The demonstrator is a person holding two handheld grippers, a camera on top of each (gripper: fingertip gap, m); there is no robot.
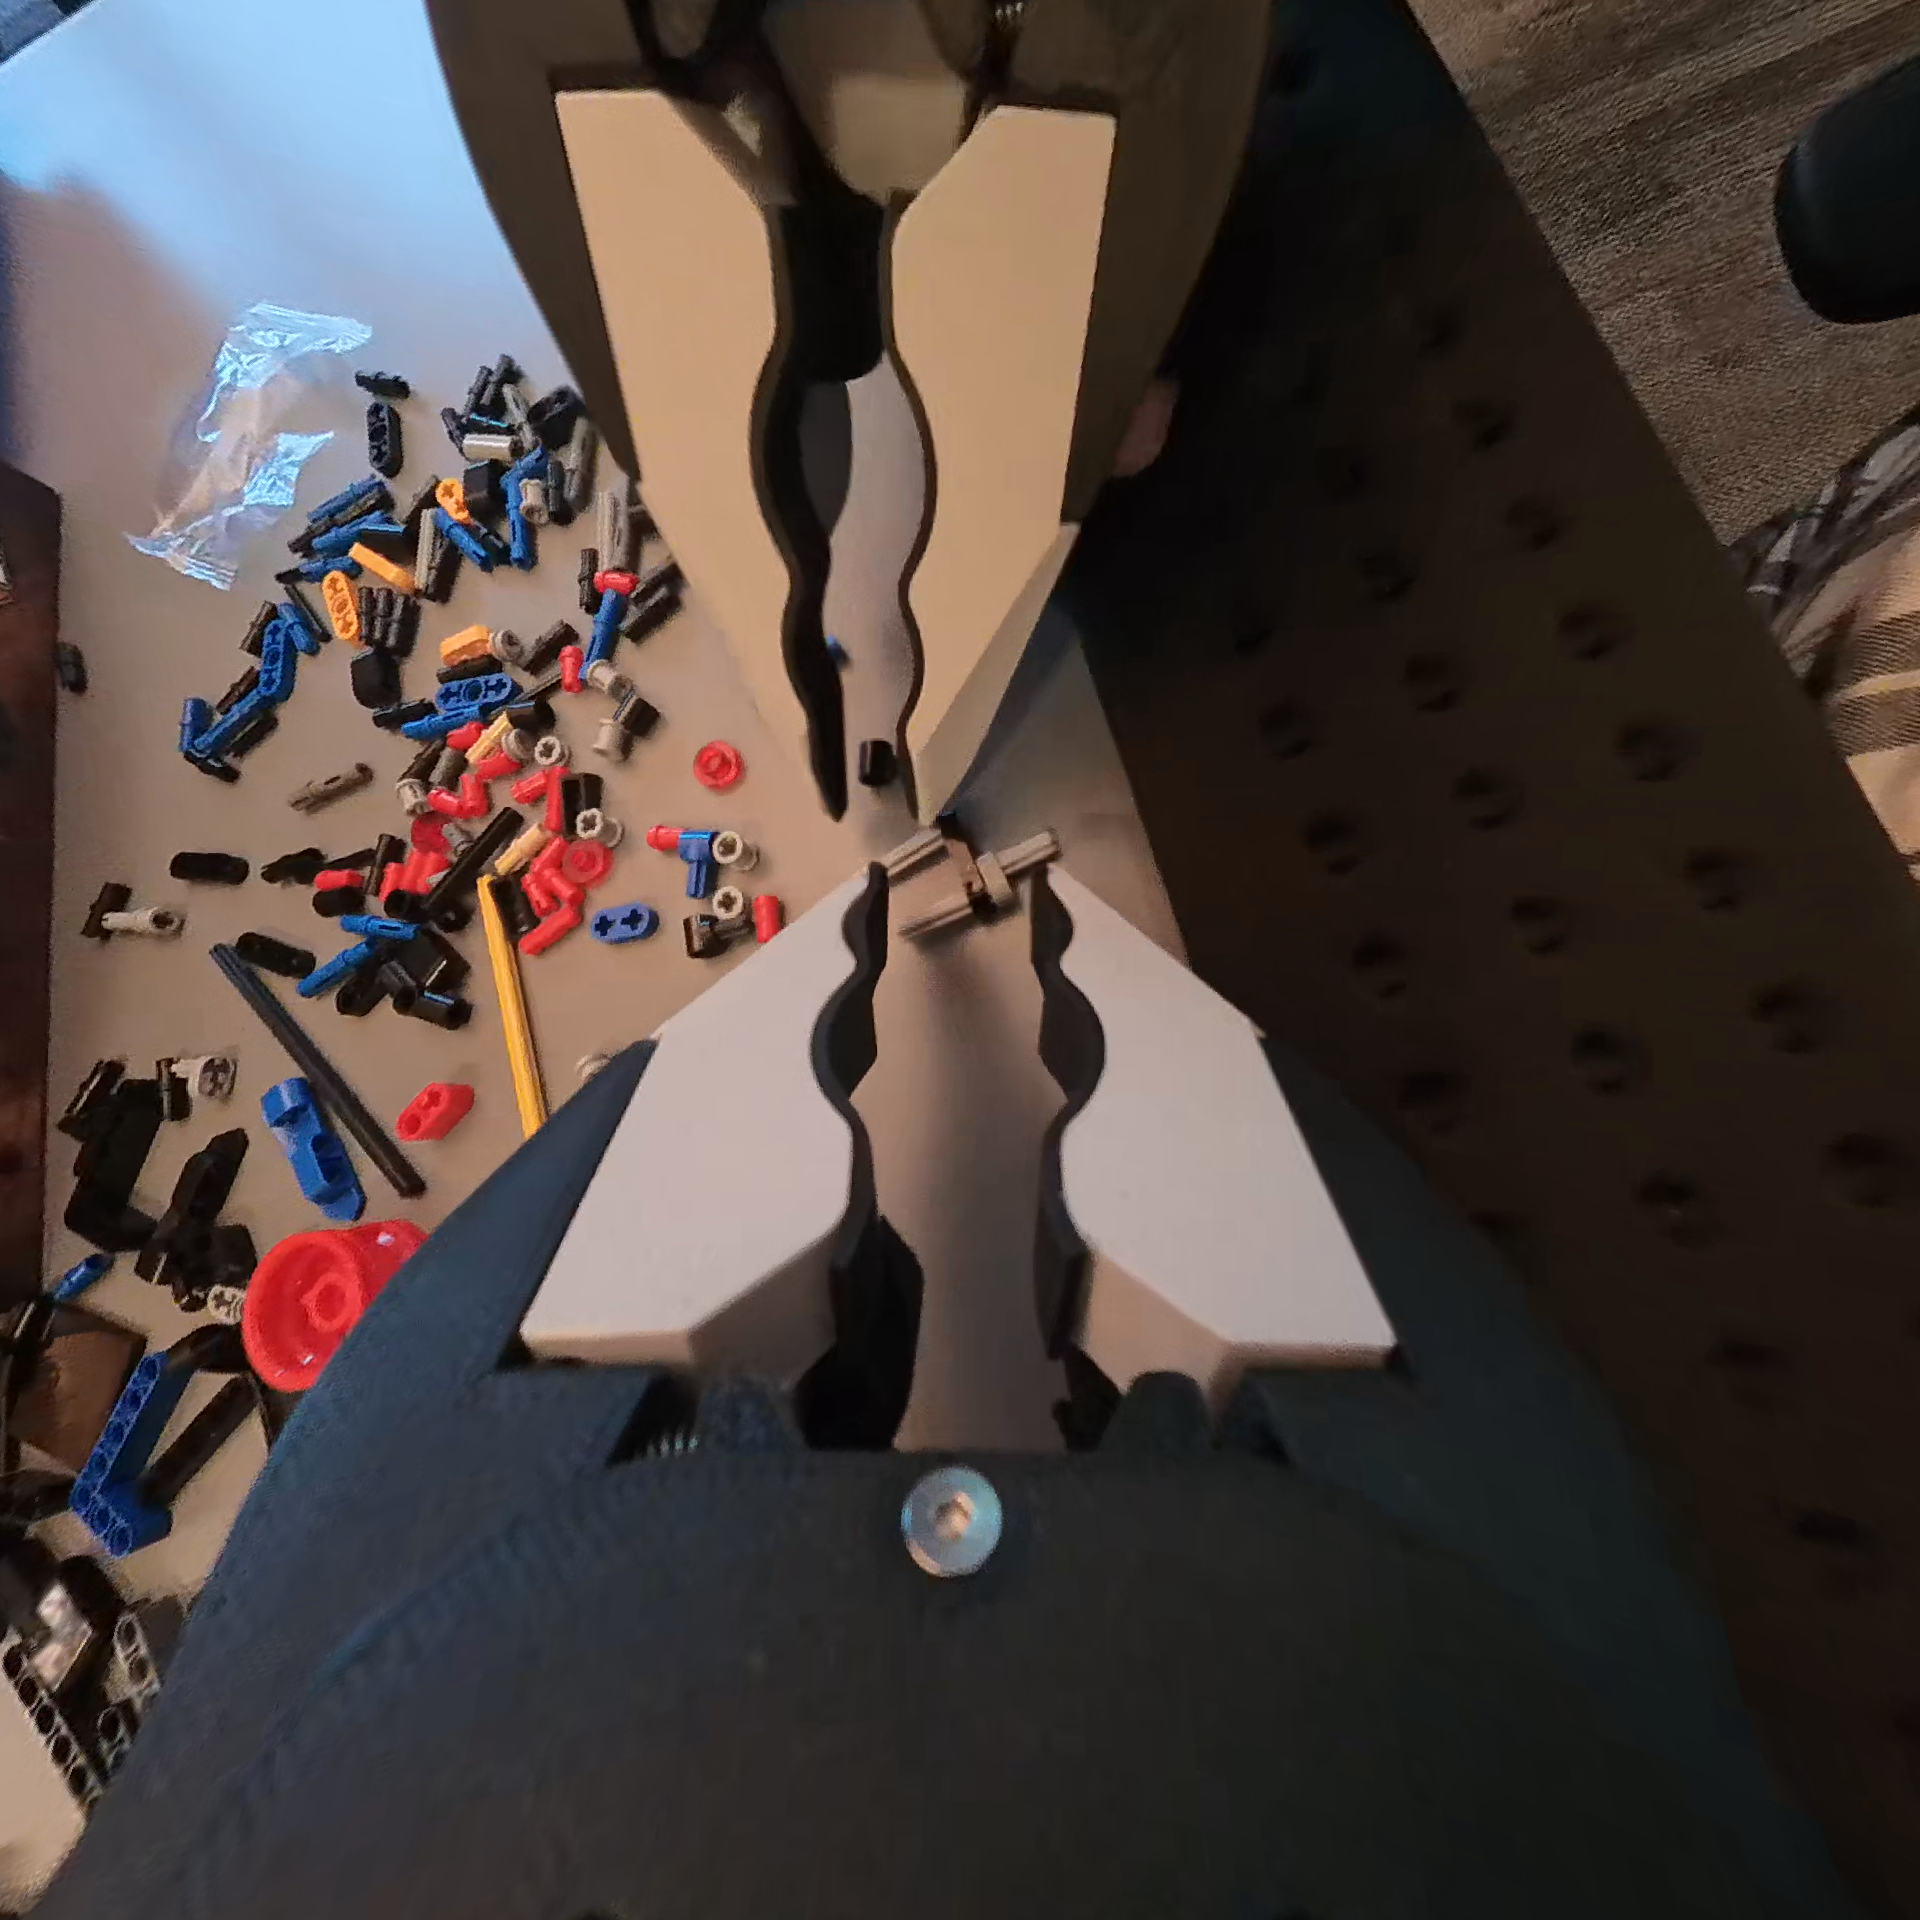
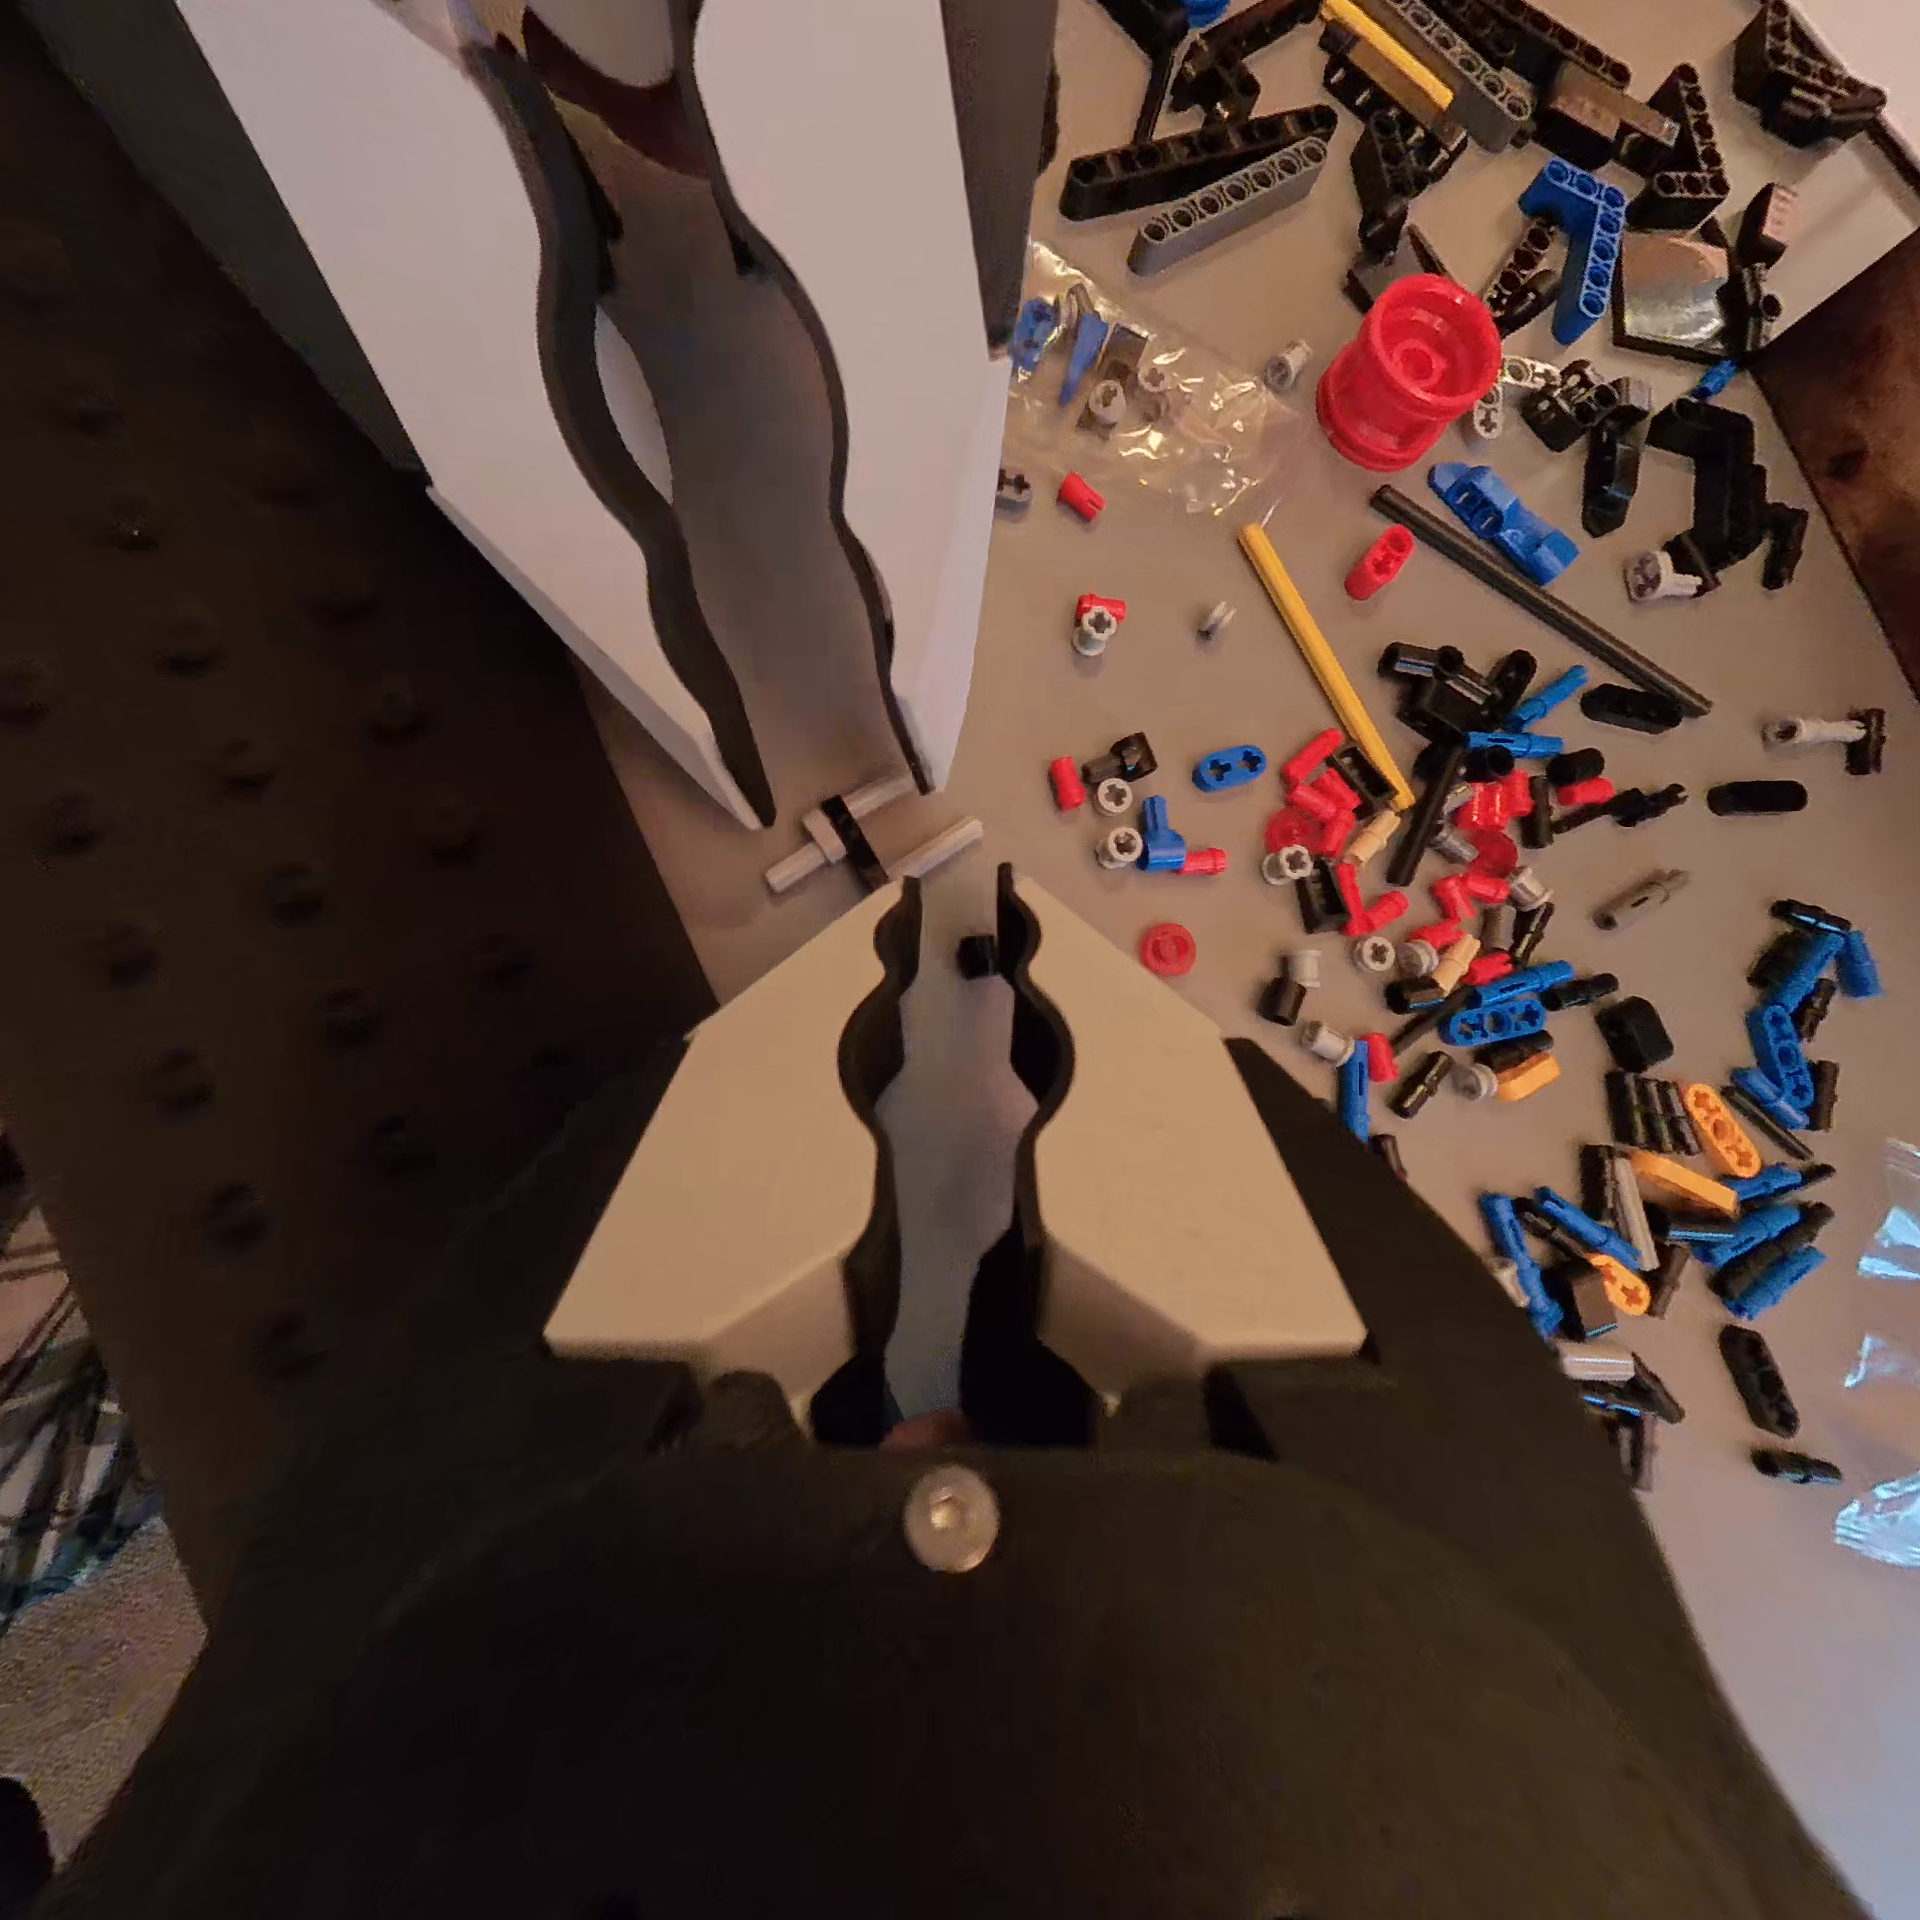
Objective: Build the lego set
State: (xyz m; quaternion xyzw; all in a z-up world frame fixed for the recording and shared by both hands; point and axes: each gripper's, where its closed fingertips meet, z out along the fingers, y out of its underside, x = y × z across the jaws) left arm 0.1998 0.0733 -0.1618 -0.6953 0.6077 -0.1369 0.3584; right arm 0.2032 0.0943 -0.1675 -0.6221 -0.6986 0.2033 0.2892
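Note:
A small grey axle assembly with a black connector (image 1: 971,878) lies on the grey table at the edge of a dark perforated board. My left gripper (image 1: 961,878) is open, its tips on either side of the assembly's near end; both also show in the right wrist view, the gripper (image 2: 842,805) and the assembly (image 2: 873,836). My right gripper (image 2: 956,883) faces it, narrowly open, with a small black piece (image 2: 975,956) between its fingers, against one finger only. The right gripper (image 1: 878,810) and the black piece (image 1: 876,762) also show in the left wrist view.
Several loose red, blue, black and orange pieces (image 1: 468,727) are spread beside the grippers. A red wheel hub (image 2: 1408,364), a yellow axle (image 2: 1320,665), a long black axle (image 2: 1538,603) and a plastic bag (image 2: 1143,405) lie there too. The dark perforated board (image 1: 1455,831) borders the table. Both grippers' tips are close together, under 4 cm apart.

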